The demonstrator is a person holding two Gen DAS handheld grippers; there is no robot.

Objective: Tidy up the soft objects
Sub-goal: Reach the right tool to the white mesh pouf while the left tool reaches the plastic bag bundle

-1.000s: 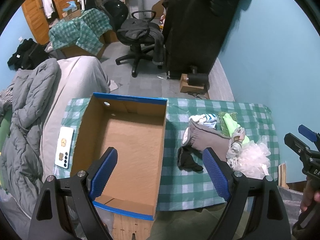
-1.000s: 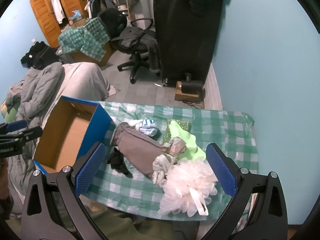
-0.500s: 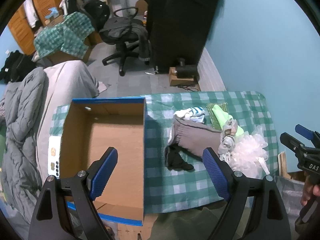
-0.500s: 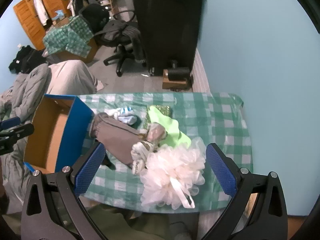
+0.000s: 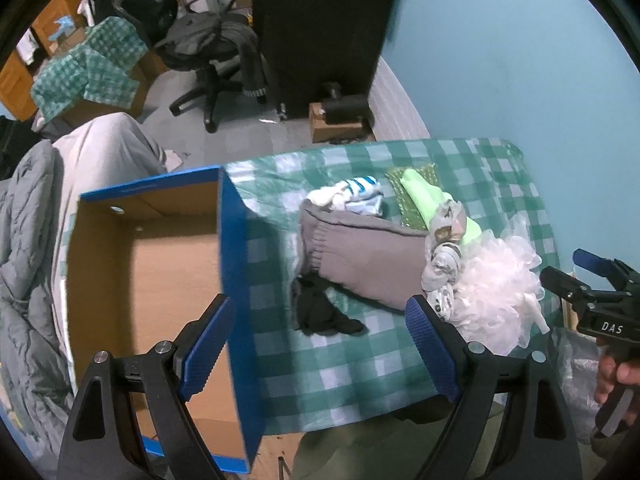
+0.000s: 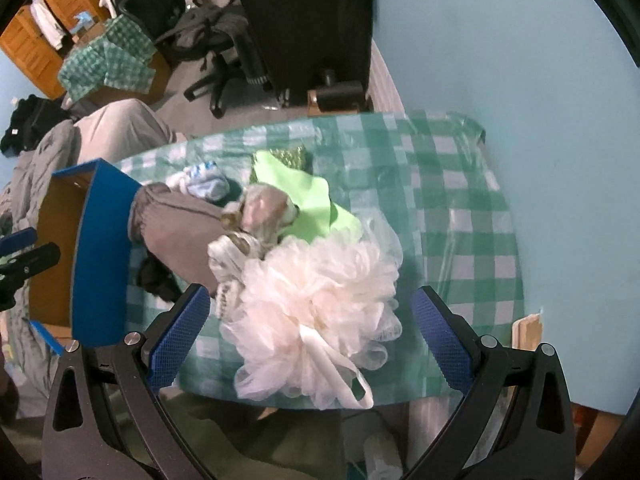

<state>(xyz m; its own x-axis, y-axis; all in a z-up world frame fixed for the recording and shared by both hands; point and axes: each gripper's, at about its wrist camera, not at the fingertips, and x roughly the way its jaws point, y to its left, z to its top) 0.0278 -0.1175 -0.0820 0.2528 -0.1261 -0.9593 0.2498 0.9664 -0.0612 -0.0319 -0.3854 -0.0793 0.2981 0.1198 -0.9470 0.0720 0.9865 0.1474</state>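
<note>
A pile of soft things lies on the green checked table [image 5: 352, 364]: a white mesh bath pouf [image 6: 320, 300] [image 5: 500, 300], grey folded trousers [image 5: 360, 256] [image 6: 180, 236], a black sock [image 5: 320, 312], a white and blue striped sock bundle [image 5: 352, 196], a lime green cloth [image 6: 300, 196] and a patterned rolled cloth [image 6: 264, 208]. An open cardboard box with blue sides [image 5: 160, 280] [image 6: 100, 248] stands to the left. My left gripper [image 5: 320, 344] is open above the box's right wall and the black sock. My right gripper [image 6: 308, 344] is open, with the pouf between its fingers.
A bed with a grey quilt [image 5: 28, 260] lies left of the table. The blue wall [image 6: 520, 80] runs along the right. An office chair [image 5: 212, 48] and a black wardrobe [image 5: 320, 20] stand beyond the table. A plastic bag [image 5: 580, 380] hangs at the table's right end.
Both grippers have moved right and closer to the table. The pouf now fills the space between the right fingers. The box has slid to the left in both views.
</note>
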